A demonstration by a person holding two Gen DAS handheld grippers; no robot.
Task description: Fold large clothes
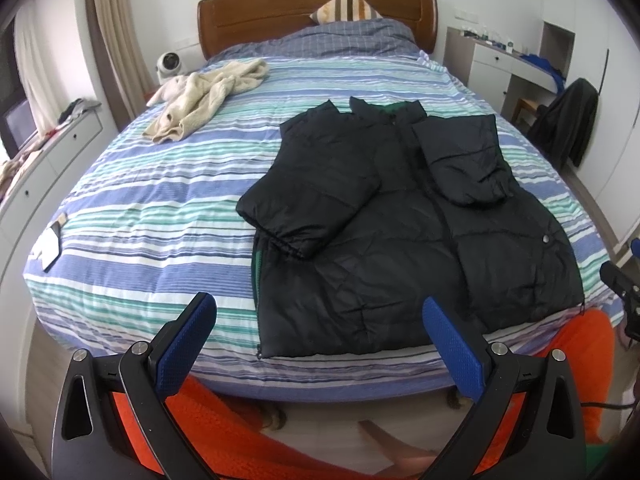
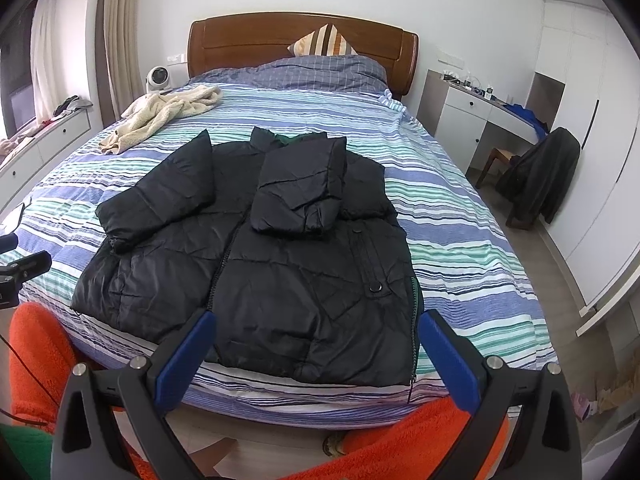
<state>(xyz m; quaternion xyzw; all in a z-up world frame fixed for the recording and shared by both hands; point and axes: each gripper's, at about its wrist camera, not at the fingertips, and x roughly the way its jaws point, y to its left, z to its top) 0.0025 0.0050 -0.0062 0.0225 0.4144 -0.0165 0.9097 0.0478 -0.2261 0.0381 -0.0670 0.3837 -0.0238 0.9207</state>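
A black puffer jacket (image 1: 400, 232) lies flat at the near edge of the striped bed (image 1: 140, 208), front up, both sleeves folded in over the chest. It also shows in the right wrist view (image 2: 260, 264). My left gripper (image 1: 318, 314) is open and empty, held off the bed's near edge, in front of the jacket's hem. My right gripper (image 2: 316, 330) is open and empty, in front of the hem near the jacket's right side. The other gripper's black body shows at the right edge of the left wrist view (image 1: 624, 288).
A cream fleece garment (image 1: 204, 100) lies crumpled at the bed's far left. A pillow (image 1: 348, 6) leans on the wooden headboard. A white desk and a chair draped with a dark garment (image 2: 540, 176) stand to the right. Orange-clad legs (image 2: 40, 360) are below the bed's edge.
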